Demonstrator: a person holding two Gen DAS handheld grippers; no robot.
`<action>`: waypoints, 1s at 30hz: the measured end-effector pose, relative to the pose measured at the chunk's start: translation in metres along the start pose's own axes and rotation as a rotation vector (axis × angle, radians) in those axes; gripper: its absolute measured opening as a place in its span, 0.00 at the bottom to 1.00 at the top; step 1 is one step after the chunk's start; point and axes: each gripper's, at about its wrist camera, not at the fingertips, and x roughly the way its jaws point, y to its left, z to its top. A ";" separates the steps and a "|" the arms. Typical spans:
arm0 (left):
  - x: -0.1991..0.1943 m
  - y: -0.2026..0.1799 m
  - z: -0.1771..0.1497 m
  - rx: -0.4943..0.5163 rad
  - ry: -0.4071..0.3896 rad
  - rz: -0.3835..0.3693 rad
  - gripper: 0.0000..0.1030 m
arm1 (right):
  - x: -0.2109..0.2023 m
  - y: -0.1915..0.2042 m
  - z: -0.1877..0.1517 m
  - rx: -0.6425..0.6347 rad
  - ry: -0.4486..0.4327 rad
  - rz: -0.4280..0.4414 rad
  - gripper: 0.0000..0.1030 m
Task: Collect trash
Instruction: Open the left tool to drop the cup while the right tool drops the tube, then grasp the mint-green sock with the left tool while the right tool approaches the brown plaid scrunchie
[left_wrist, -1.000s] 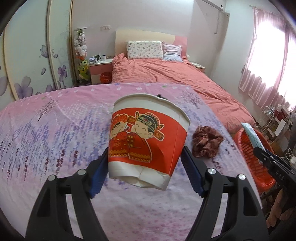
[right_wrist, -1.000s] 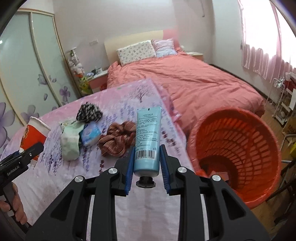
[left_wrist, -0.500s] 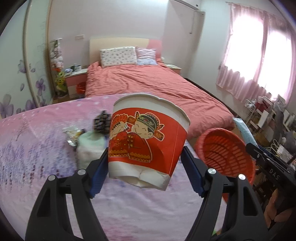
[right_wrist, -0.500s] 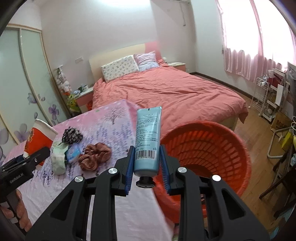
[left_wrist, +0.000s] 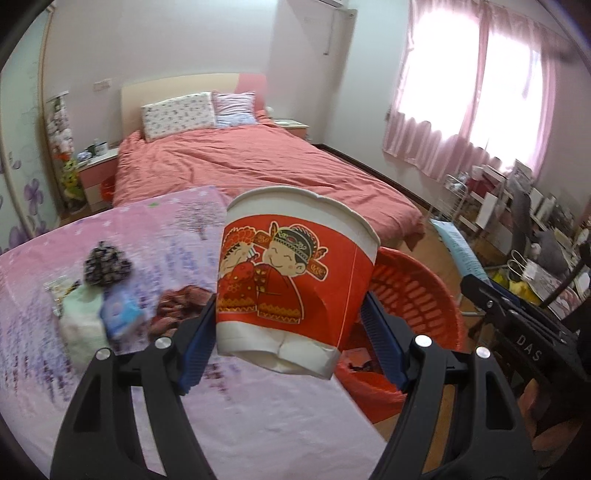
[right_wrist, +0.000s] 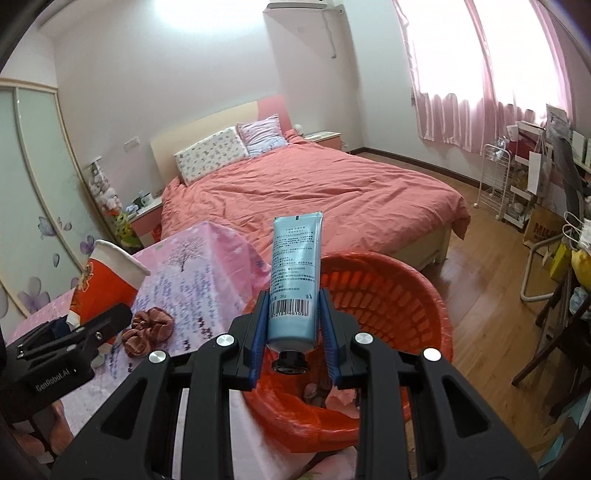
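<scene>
My left gripper (left_wrist: 291, 328) is shut on a red and white paper cup (left_wrist: 291, 273) with cartoon figures, held above the table's right end. My right gripper (right_wrist: 293, 328) is shut on a light blue tube (right_wrist: 295, 273), cap toward me, held over the near rim of the orange basket (right_wrist: 399, 295). The basket (left_wrist: 417, 295) stands on the floor right of the table with some scraps inside. The cup (right_wrist: 105, 284) and left gripper (right_wrist: 70, 347) show at the right wrist view's left. The tube (left_wrist: 458, 249) and right gripper (left_wrist: 517, 325) show at the left wrist view's right.
On the pink flowered tablecloth (left_wrist: 177, 236) lie a red-brown scrunchie (left_wrist: 181, 302), a dark scrunchie (left_wrist: 105, 262), a blue packet (left_wrist: 120, 319) and a pale green bundle (left_wrist: 79, 317). A bed (right_wrist: 314, 192) lies beyond. Cluttered shelves (right_wrist: 535, 184) and a chair stand right.
Both grippers have swung right, away from the table's middle and toward the basket. The tube is now over the basket's rim; the cup is close to the basket's left side.
</scene>
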 end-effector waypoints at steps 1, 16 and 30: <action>0.005 -0.007 0.003 0.006 0.004 -0.009 0.71 | 0.002 -0.004 0.000 0.006 0.001 -0.002 0.26; 0.085 -0.059 0.004 0.057 0.100 -0.100 0.72 | 0.041 -0.059 -0.005 0.133 0.070 0.026 0.27; 0.109 -0.038 -0.007 0.049 0.146 -0.044 0.78 | 0.048 -0.076 -0.011 0.174 0.095 -0.015 0.41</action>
